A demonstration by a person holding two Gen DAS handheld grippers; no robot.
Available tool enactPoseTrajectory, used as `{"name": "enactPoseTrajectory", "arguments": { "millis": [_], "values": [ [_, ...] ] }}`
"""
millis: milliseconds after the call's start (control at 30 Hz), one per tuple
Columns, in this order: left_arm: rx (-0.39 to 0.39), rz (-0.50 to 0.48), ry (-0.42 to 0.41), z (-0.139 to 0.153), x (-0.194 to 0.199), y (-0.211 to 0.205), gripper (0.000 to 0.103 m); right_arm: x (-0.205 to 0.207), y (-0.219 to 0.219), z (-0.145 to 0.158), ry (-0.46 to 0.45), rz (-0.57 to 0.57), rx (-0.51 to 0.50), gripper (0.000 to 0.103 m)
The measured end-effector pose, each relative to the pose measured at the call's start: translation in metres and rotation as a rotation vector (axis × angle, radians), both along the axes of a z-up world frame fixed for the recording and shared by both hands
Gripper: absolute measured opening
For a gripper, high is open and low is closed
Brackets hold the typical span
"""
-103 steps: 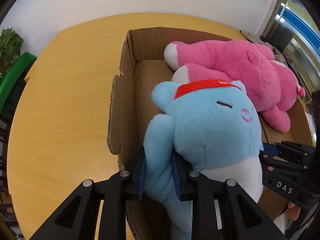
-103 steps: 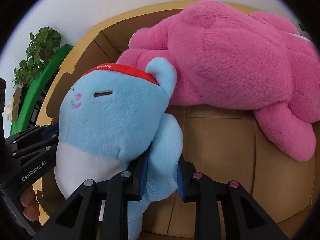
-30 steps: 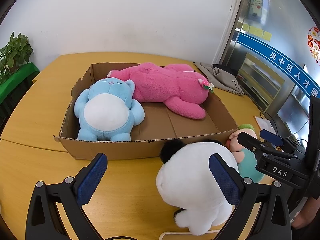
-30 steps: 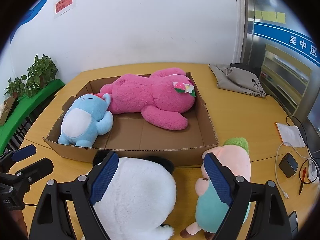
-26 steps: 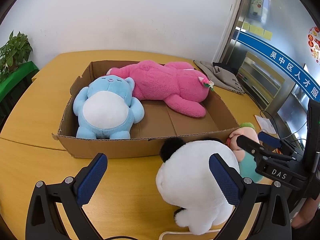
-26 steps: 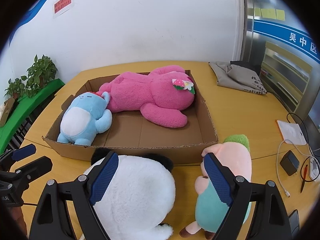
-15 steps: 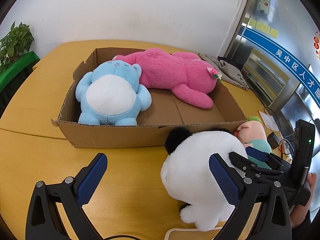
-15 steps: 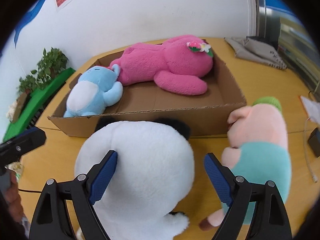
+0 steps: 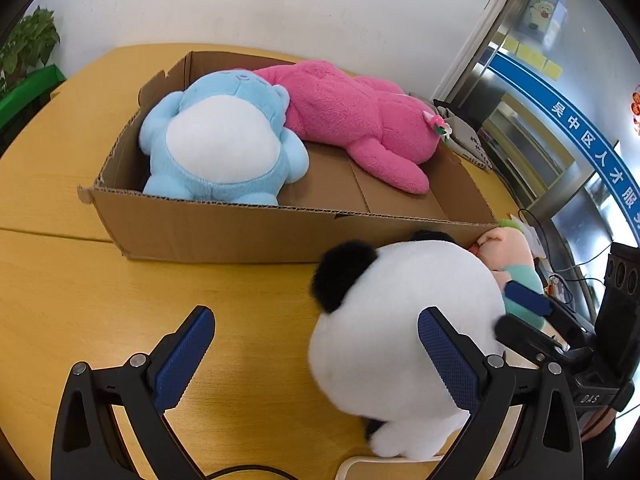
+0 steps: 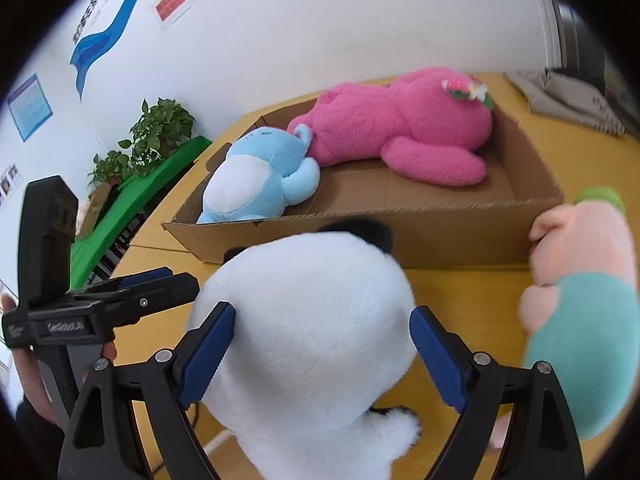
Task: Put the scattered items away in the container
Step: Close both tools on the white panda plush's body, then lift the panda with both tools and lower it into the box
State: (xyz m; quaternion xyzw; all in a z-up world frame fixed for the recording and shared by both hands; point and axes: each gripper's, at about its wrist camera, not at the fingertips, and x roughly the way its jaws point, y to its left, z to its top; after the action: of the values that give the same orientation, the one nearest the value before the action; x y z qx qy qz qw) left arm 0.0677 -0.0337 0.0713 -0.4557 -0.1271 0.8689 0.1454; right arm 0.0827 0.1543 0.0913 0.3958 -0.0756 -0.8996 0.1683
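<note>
Panda plush (image 10: 312, 344): round, fluffy, white; corrugated box (image 9: 224, 228).

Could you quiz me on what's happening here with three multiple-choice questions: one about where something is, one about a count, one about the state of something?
1. Where does the blue plush lie?
A. In the cardboard box
B. On the floor
C. On the green shelf

2. How many toys are inside the box?
A. One
B. Two
C. Four

3. How is the right hand-held gripper set around the white panda plush?
A. Shut beside it
B. Open, one finger on each side
C. Holding the pink plush

Answers: 1 A, it lies against the box's left end. 2 B, only blue and pink are inside. 3 B, the fingers flank the panda.
</note>
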Motion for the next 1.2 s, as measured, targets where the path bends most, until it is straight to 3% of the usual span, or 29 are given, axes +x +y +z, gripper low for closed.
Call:
{"name": "enactPoseTrajectory", "arguments": {
  "millis": [33,100,267,300,400,467,533,600,767,900,1000,1100,1200],
  "values": [
    [0.031,-0.013,-0.010,-0.003,0.000,-0.001,0.103,0.002,0.004,0.002,0.012,0.004,0.031,0.103],
    [0.097,-0.058,-0.040,-0.011,-0.002,-0.001,0.103,0.003,0.010,-0.001,0.005,0.020,0.060,0.103],
    [0.187,-0.141,-0.057,-0.022,-0.010,0.014,0.103,-0.001,0.004,-0.022,-0.078,0.115,-0.027,0.103],
    [0.174,-0.155,-0.052,-0.021,-0.011,0.018,0.100,-0.002,-0.002,-0.027,-0.091,0.141,-0.030,0.103],
    [0.209,-0.215,-0.045,-0.019,-0.011,0.025,0.074,0.000,-0.023,-0.040,-0.104,0.193,0.043,0.102],
    [0.182,-0.216,-0.025,-0.013,-0.008,0.025,0.067,0.003,-0.027,-0.041,-0.083,0.183,0.058,0.092],
    [0.173,-0.227,-0.010,-0.004,-0.004,0.025,0.055,0.005,-0.022,-0.037,-0.072,0.178,0.030,0.080],
    [0.152,-0.235,0.023,0.012,0.001,0.028,0.050,0.010,-0.021,-0.029,-0.048,0.182,0.044,0.075],
    [0.090,-0.236,0.211,0.091,0.001,0.032,0.050,0.016,-0.018,0.015,0.058,0.157,-0.018,0.073],
    [0.028,-0.230,0.350,0.152,-0.038,0.033,0.050,-0.012,-0.010,0.073,0.182,0.135,-0.096,0.073],
    [-0.016,-0.215,0.356,0.168,-0.092,0.031,0.050,-0.054,-0.012,0.098,0.236,0.114,-0.099,0.073],
    [-0.038,-0.209,0.294,0.147,-0.155,0.026,0.050,-0.108,-0.016,0.095,0.218,0.078,-0.109,0.073],
    [-0.070,-0.198,0.160,0.097,-0.207,0.025,0.050,-0.157,-0.019,0.060,0.129,0.038,-0.123,0.073]
  ]
}}
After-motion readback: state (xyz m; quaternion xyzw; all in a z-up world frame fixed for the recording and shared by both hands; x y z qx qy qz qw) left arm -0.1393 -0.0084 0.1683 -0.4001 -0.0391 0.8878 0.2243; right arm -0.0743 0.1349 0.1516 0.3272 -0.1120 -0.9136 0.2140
